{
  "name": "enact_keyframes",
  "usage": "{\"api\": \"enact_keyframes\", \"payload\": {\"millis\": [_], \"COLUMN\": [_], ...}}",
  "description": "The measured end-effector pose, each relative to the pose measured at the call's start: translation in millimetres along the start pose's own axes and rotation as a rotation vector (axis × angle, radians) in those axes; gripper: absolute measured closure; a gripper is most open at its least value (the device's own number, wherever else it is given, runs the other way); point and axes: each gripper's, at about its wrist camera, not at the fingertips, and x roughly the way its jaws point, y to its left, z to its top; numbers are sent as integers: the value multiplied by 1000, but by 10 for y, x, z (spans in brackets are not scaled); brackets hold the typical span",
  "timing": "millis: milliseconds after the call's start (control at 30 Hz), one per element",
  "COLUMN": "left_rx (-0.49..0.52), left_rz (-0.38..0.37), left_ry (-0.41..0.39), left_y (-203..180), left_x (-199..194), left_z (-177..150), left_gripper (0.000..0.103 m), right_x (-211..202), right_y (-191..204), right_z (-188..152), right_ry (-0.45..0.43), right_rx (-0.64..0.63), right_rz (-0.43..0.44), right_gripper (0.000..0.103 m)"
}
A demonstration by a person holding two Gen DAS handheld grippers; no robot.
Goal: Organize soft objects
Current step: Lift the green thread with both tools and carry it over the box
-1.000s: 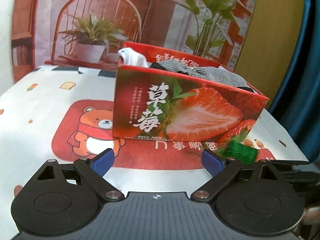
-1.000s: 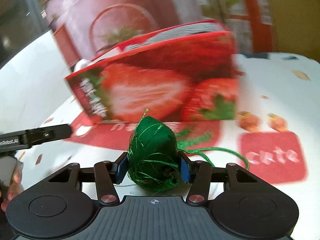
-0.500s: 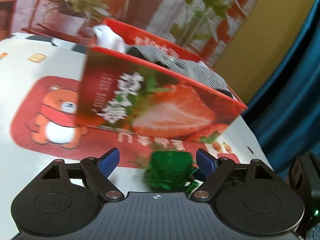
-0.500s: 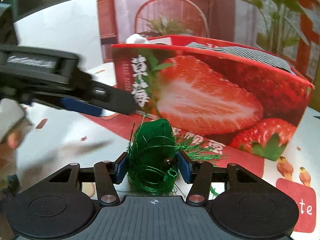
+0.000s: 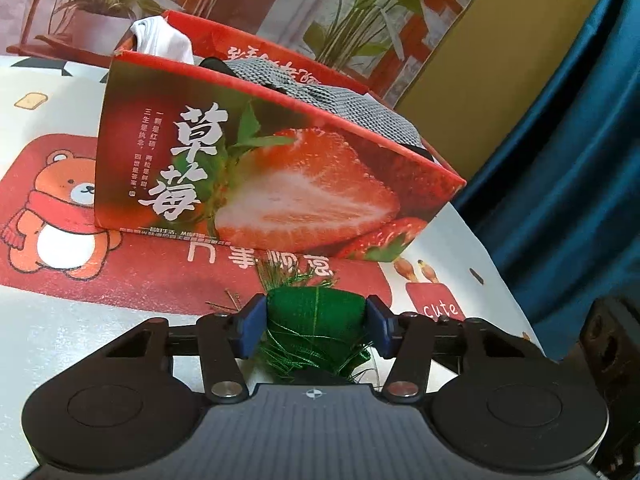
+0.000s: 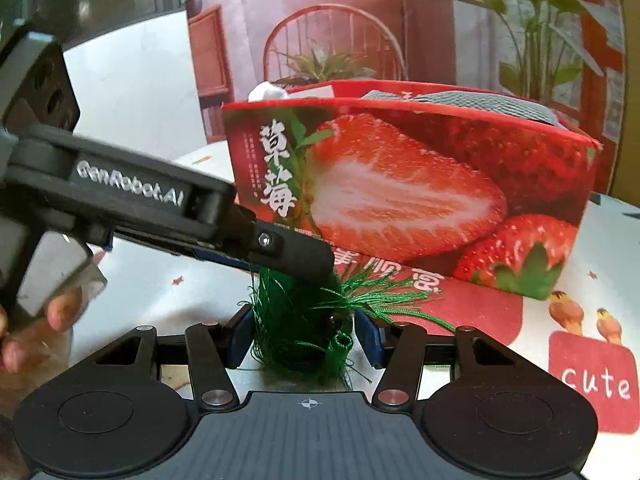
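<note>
A soft green tasselled pouch (image 5: 316, 322) sits between the blue pads of my left gripper (image 5: 316, 320), which is shut on it. In the right wrist view the same pouch (image 6: 298, 330) also sits between the pads of my right gripper (image 6: 306, 334), which touch its sides; the left gripper's arm (image 6: 168, 208) reaches in from the left over its top. Just behind stands a red strawberry box (image 5: 260, 184), also in the right wrist view (image 6: 400, 188). It holds a white cloth (image 5: 164, 40) and a grey knitted cloth (image 5: 328, 96).
The table carries a white cloth with a red bear mat (image 5: 60, 216) and a red "cute" patch (image 6: 592, 380). A blue curtain (image 5: 560, 160) hangs at the right. A printed backdrop with plants and a chair (image 6: 332, 40) stands behind the box.
My left gripper has moved in from the left and shut on the green pouch that my right gripper holds. Both views have come closer to the box.
</note>
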Motion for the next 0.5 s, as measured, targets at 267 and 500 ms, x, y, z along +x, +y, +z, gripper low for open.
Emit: {"api": "enact_keyframes", "payload": {"millis": [267,500], "left_rx": [2,-1], "left_rz": [-4,-8], "left_ry": [-10,-65], "left_y": [-56,-94], "left_x": [-96,-303], "left_z": [-42,-63], "left_gripper": [49,49], "right_x": [-69,-148], "right_y": [48,186], "right_z": [29,82], "right_ry": [-1,-15], "right_rx": [-26,-61], "right_rz": [-14,-15], "right_gripper": [58,58]}}
